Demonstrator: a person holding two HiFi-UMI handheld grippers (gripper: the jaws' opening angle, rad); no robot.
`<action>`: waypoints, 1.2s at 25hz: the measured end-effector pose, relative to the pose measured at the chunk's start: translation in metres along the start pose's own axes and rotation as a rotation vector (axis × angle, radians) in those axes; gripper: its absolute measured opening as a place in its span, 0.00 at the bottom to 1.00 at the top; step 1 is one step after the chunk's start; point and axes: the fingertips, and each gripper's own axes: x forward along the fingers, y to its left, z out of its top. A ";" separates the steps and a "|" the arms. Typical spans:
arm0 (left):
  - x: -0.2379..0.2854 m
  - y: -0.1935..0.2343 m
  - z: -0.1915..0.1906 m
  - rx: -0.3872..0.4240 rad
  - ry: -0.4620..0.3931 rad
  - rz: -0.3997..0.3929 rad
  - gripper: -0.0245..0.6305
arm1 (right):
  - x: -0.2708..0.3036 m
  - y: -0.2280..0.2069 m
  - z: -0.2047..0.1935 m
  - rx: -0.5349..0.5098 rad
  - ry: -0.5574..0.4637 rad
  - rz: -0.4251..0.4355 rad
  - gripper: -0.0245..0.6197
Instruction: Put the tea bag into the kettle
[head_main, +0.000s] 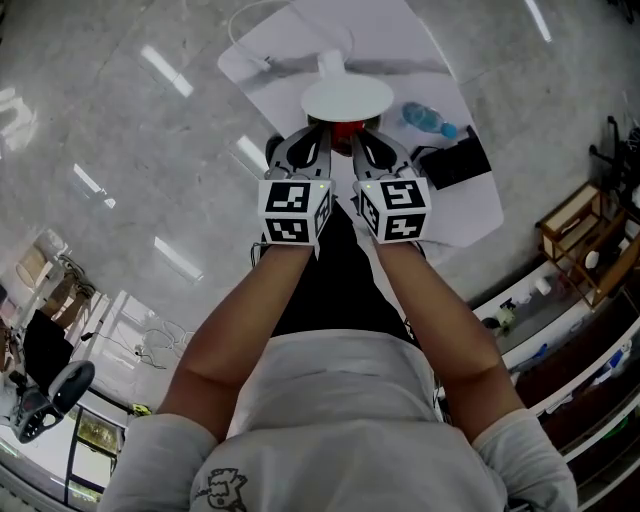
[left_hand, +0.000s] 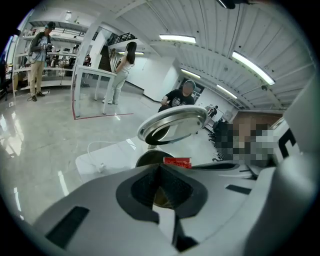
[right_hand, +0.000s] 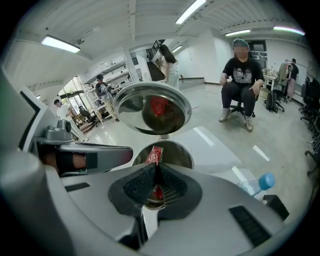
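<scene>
Red tea bag (right_hand: 154, 155) clamped in right fingers (right_hand: 134, 188) above open kettle (right_hand: 186, 156); left fingers (left_hand: 144, 188) together.

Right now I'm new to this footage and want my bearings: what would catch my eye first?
The red tea bag stands out, pinched in the right gripper over the open mouth of the steel kettle. Behind it the shiny lid stands tipped up and mirrors the red. The left gripper, shut and empty, hangs close beside it over the same kettle.
</scene>
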 end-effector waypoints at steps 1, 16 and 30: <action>0.002 0.003 -0.002 0.000 0.002 0.002 0.04 | 0.003 0.000 -0.002 0.003 0.001 -0.002 0.07; -0.001 0.000 -0.004 0.011 0.003 -0.013 0.04 | -0.004 0.000 0.001 0.038 -0.030 -0.017 0.11; -0.027 -0.037 0.019 0.004 -0.077 -0.003 0.04 | -0.058 0.007 0.024 0.005 -0.124 -0.011 0.11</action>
